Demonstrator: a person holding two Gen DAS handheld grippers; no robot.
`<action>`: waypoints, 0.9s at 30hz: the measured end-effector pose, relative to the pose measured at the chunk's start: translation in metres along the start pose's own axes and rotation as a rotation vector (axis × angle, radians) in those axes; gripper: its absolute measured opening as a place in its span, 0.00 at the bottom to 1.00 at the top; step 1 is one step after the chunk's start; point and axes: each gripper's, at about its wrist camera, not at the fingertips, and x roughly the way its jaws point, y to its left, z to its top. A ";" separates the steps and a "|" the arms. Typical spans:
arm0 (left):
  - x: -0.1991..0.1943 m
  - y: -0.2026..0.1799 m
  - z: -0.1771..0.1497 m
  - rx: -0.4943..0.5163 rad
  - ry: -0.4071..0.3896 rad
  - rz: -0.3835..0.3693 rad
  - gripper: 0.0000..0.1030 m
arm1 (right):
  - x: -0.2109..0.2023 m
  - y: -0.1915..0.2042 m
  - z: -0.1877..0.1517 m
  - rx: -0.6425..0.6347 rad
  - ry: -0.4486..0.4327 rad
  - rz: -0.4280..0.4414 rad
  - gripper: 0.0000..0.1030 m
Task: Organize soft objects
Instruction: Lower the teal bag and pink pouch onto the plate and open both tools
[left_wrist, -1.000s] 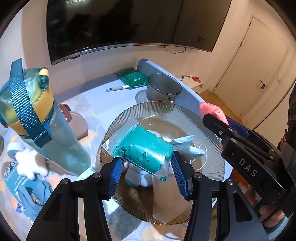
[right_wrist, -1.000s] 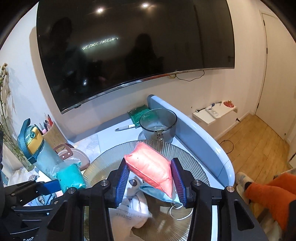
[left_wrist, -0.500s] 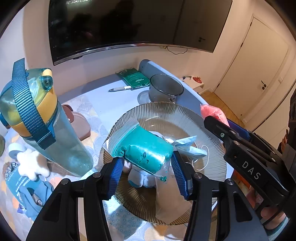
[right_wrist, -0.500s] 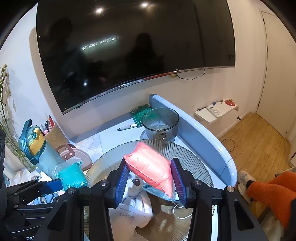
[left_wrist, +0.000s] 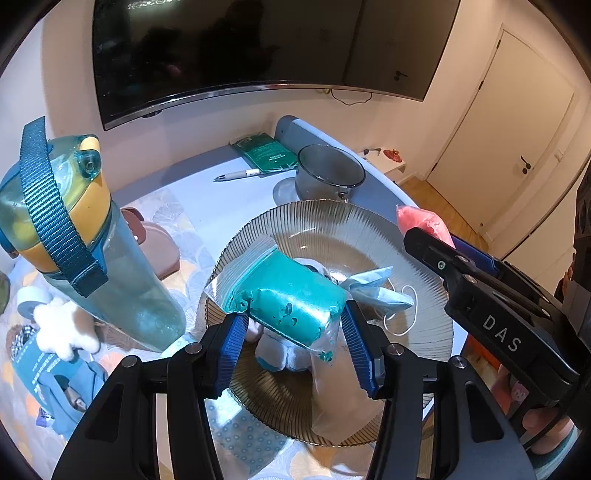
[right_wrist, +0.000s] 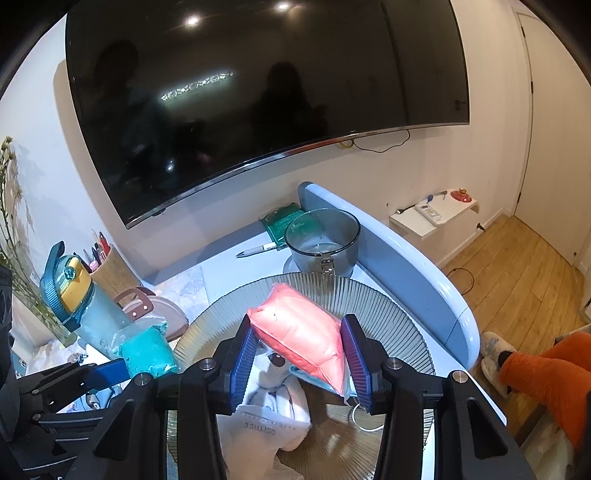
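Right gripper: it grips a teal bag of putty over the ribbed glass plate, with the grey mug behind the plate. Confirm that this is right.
One detail is wrong: the colour. The right gripper is shut on a pink bag of putty, as the right wrist view shows. The teal bag sits in the left gripper. The rest holds: the pink bag hangs over the ribbed glass plate, and the grey mug stands behind it.

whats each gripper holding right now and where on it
Left gripper clamps the teal putty bag across its lower end. Right gripper clamps the pink putty bag across its middle.
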 end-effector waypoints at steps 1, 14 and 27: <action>0.000 0.000 0.000 0.001 0.000 0.000 0.49 | 0.000 0.000 0.000 0.000 0.000 0.000 0.43; 0.001 -0.001 -0.001 0.004 0.007 0.004 0.49 | 0.001 0.001 -0.002 0.005 0.005 0.005 0.43; 0.005 0.000 -0.002 0.009 0.014 0.007 0.49 | 0.005 0.001 -0.003 0.014 0.019 0.007 0.43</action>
